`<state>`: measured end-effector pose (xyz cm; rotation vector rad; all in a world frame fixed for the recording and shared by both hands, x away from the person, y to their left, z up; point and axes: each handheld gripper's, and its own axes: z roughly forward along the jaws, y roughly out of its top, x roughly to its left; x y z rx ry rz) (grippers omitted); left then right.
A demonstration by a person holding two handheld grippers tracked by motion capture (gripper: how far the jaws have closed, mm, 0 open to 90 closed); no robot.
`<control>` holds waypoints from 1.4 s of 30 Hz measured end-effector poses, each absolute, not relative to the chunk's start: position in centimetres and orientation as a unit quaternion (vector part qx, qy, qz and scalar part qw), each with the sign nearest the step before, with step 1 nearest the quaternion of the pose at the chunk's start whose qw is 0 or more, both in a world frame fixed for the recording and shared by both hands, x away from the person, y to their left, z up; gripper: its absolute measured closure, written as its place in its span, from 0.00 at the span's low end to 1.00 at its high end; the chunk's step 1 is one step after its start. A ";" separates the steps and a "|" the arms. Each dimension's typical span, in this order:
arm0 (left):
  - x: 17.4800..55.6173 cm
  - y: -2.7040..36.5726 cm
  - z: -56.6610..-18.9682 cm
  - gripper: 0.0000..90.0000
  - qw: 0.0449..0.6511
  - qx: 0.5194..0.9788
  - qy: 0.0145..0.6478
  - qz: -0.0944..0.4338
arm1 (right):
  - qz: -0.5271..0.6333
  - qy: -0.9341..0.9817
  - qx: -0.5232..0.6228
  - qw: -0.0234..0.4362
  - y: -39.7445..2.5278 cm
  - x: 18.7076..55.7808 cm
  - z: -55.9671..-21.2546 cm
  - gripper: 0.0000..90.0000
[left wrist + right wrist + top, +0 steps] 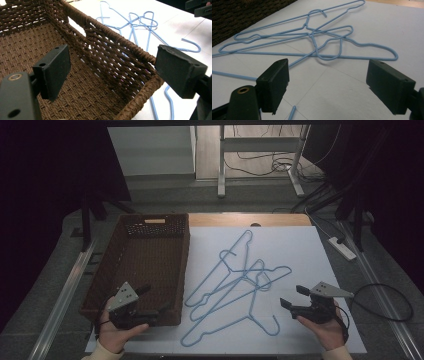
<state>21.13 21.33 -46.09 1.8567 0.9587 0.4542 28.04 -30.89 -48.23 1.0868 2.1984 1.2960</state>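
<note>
Wire hangers (235, 285), thin and pale blue, lie tangled beside the woven brown basket (172, 227); left gripper (150, 301) and right gripper (293, 297) gape, grasping nothing.

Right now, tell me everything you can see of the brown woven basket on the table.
The brown woven basket is a long, shallow rectangular tray of dark wicker-like weave with a thick braided rim. Its side walls are open lattice, the floor tightly woven, and the far end wall has a cut-out handle slot. It sits upright and empty on the table's left side, its right wall along the white sheet's edge. The left claw hangs open over its near right corner.
</note>
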 end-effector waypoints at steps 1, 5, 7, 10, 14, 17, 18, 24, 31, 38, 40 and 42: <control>21.1 21.3 -46.1 0.16 0.481 0.761 0.393 0.187 | 0.459 0.779 0.386 0.183 -30.9 28.0 -48.2 0.22; 21.1 21.1 -46.1 0.16 0.482 0.761 0.391 0.188 | 0.456 0.779 0.390 0.180 -31.0 28.2 -48.3 0.23; 21.1 21.1 -46.1 0.16 0.482 0.761 0.391 0.188 | 0.455 0.780 0.389 0.179 -30.9 28.3 -48.3 0.24; 21.1 21.1 -46.1 0.17 0.481 0.762 0.391 0.189 | 0.451 0.783 0.388 0.181 -30.7 28.4 -48.4 0.24; 21.2 20.9 -46.1 0.17 0.482 0.763 0.388 0.188 | 0.446 0.787 0.386 0.181 -30.6 28.4 -48.4 0.25; 21.3 20.8 -46.1 0.17 0.482 0.764 0.385 0.188 | 0.448 0.785 0.387 0.181 -30.6 28.2 -48.3 0.25; 21.3 20.8 -46.1 0.17 0.482 0.764 0.385 0.188 | 0.448 0.785 0.387 0.181 -30.6 28.2 -48.3 0.25; 21.4 21.0 -46.3 0.17 0.483 0.763 0.386 0.187 | 0.447 0.788 0.384 0.177 -30.3 28.2 -48.3 0.26; 21.4 21.0 -46.3 0.17 0.483 0.763 0.387 0.189 | 0.441 0.795 0.380 0.171 -30.1 28.2 -48.3 0.26; 21.1 20.9 -46.1 0.17 0.482 0.764 0.383 0.193 | 0.423 0.810 0.368 0.170 -29.1 28.6 -47.5 0.27; 21.0 21.0 -46.2 0.17 0.481 0.763 0.386 0.194 | 0.418 0.818 0.360 0.164 -28.4 29.0 -47.1 0.26; 20.9 21.0 -46.2 0.17 0.481 0.762 0.388 0.193 | 0.410 0.826 0.349 0.164 -27.5 29.7 -46.5 0.26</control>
